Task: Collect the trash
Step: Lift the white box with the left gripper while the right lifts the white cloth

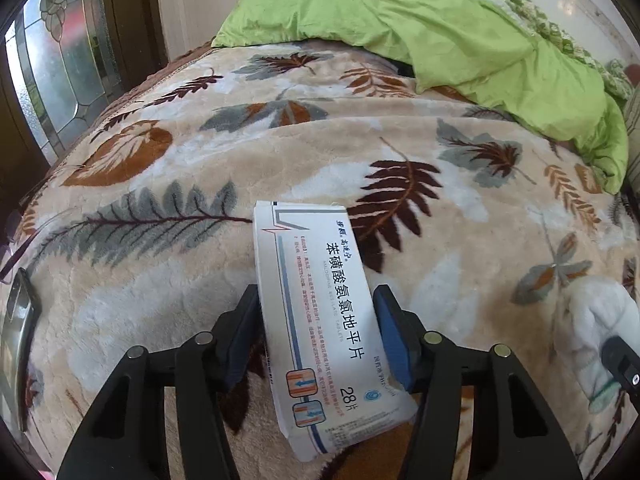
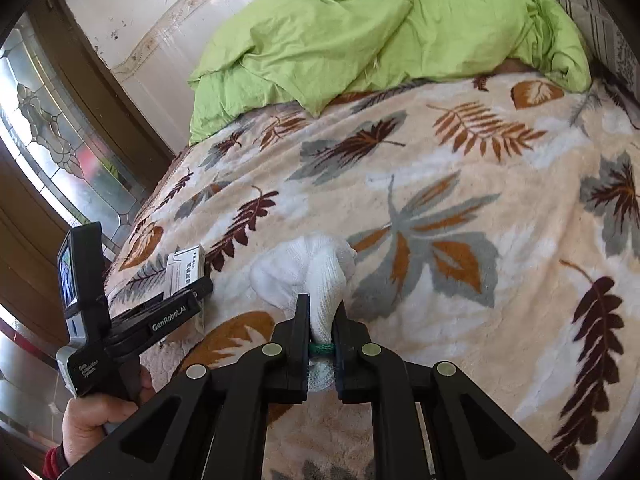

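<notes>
A white medicine box (image 1: 304,240) with blue print lies lengthwise between the blue pads of my left gripper (image 1: 318,296). Both pads press on its long sides, just above the leaf-patterned blanket (image 1: 160,168). In the right wrist view the same box (image 2: 185,268) shows at the left in the left gripper (image 2: 202,286), whose handle a hand (image 2: 92,412) holds. My right gripper (image 2: 322,304) is shut on a white knitted glove (image 2: 308,264) with a green cuff edge, and the glove's body bulges out ahead of the fingers. The glove (image 1: 592,320) also shows at the right edge of the left wrist view.
A crumpled green quilt (image 2: 360,40) lies at the far end of the bed. A dark flat object (image 1: 16,340) rests on the blanket at the left edge. A wooden door with patterned glass (image 1: 60,72) stands to the left of the bed.
</notes>
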`<state>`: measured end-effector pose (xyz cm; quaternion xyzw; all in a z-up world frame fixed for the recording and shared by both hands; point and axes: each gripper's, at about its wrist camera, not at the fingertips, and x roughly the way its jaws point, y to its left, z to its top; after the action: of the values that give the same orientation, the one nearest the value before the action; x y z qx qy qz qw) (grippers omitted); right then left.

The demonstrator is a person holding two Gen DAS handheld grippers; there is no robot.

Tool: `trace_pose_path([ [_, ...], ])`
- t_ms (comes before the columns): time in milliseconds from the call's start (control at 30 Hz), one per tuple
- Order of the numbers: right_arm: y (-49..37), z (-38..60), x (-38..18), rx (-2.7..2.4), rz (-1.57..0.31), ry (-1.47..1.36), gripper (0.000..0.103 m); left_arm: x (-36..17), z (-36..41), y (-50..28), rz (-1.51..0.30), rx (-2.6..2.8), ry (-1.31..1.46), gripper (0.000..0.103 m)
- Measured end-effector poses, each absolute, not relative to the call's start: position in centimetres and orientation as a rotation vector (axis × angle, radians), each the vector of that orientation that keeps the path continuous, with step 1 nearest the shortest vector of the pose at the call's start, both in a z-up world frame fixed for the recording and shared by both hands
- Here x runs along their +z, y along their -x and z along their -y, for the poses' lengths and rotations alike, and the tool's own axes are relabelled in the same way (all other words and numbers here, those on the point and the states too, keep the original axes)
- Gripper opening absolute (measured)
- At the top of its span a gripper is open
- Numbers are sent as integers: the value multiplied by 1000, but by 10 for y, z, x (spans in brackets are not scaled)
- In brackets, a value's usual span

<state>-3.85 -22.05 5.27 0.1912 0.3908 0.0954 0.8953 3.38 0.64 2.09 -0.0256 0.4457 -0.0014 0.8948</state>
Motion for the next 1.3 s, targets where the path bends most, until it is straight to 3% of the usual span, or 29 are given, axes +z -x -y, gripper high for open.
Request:
trace_pose_path([
  [333,36,224,64,94,-732,-290,9,50,41,4,-774,-211,-24,54],
  [1300,33,217,63,74,-717,-257,9,60,42,14,-721,-200,-84,54],
])
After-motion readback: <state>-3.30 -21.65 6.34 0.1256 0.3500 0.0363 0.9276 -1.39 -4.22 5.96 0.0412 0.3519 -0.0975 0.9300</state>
